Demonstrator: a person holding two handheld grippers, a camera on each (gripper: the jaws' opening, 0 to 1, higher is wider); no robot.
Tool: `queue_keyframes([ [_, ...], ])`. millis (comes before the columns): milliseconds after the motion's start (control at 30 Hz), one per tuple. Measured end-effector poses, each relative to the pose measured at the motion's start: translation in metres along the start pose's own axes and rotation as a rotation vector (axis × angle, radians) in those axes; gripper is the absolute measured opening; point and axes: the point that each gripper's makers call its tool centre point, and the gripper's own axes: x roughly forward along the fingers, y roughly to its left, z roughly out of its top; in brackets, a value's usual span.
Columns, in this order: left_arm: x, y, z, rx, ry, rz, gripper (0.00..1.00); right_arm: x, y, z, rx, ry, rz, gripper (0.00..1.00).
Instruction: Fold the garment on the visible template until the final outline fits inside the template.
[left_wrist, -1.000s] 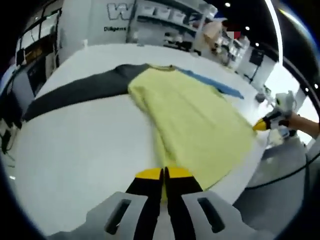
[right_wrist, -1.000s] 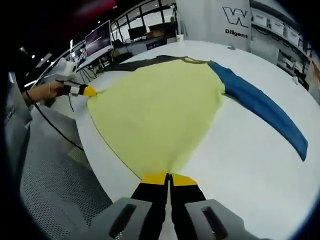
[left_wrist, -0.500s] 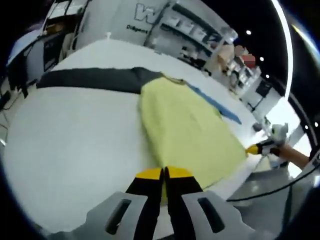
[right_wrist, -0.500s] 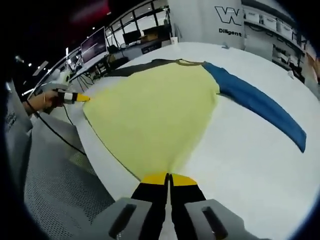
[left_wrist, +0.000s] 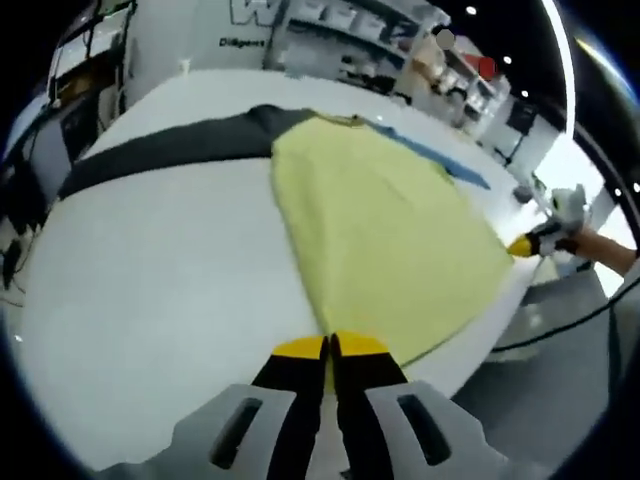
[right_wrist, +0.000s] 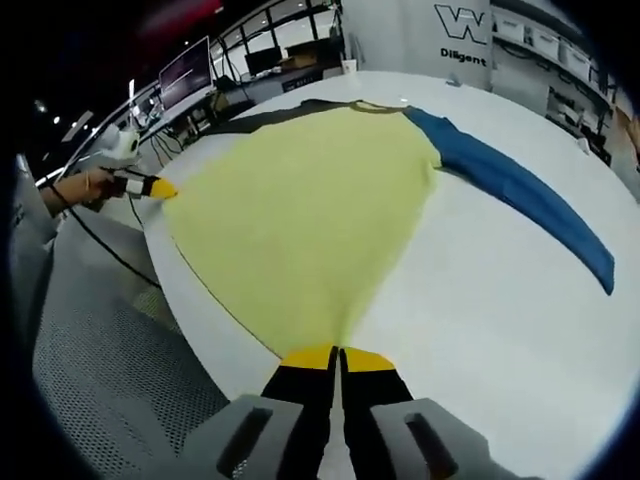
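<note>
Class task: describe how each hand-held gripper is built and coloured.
Both match: the left hand-held gripper and right hand-held gripper have black jaws with yellow tips on a pale grey slotted body. Seen from afar, a white upper part and a dark trailing cable.

A white pillar (right_wrist: 470, 40) with dark lettering stands at the far end of the room, shelving (right_wrist: 560, 70) to its right. On the far left, desks carry monitors (right_wrist: 185, 88). Grey mesh flooring (right_wrist: 110, 370) lies near left.

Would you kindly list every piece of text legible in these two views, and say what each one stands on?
"W", large logo letter, on the white wall panel behind the table.
"Diligent", small dark lettering beneath that logo, same panel.
Left gripper view: same panel's lettering, too blurred to read surely.
</note>
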Motion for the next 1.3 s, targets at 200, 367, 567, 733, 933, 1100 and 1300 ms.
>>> queue_keyframes([
  [200,-0.009,0.0,-0.005,-0.005,-0.009,-0.001,0.0,-0.005,-0.002,-0.009,0.029,0.015,-0.007,0.0],
  [367,-0.019,0.014,0.017,0.029,-0.124,0.077,0.0,-0.011,0.002,-0.006,0.062,-0.025,-0.021,0.0],
  [567,-0.024,0.025,0.036,0.035,-0.17,0.116,0.0,-0.014,-0.003,0.003,0.087,-0.061,-0.031,0.0],
  [733,-0.029,0.043,0.057,0.052,-0.224,0.155,0.02,-0.023,-0.017,0.025,0.104,-0.15,-0.077,0.0],
  [933,-0.032,0.063,0.073,0.068,-0.263,0.183,0.14,-0.028,-0.032,0.047,0.074,-0.209,-0.114,0.07],
  [1100,-0.035,0.076,0.08,0.111,-0.265,0.234,0.26,-0.033,-0.036,0.062,0.045,-0.257,-0.145,0.32],
  [1300,-0.044,0.1,0.106,0.145,-0.289,0.31,0.51,-0.038,-0.028,0.067,0.029,-0.287,-0.136,0.46],
])
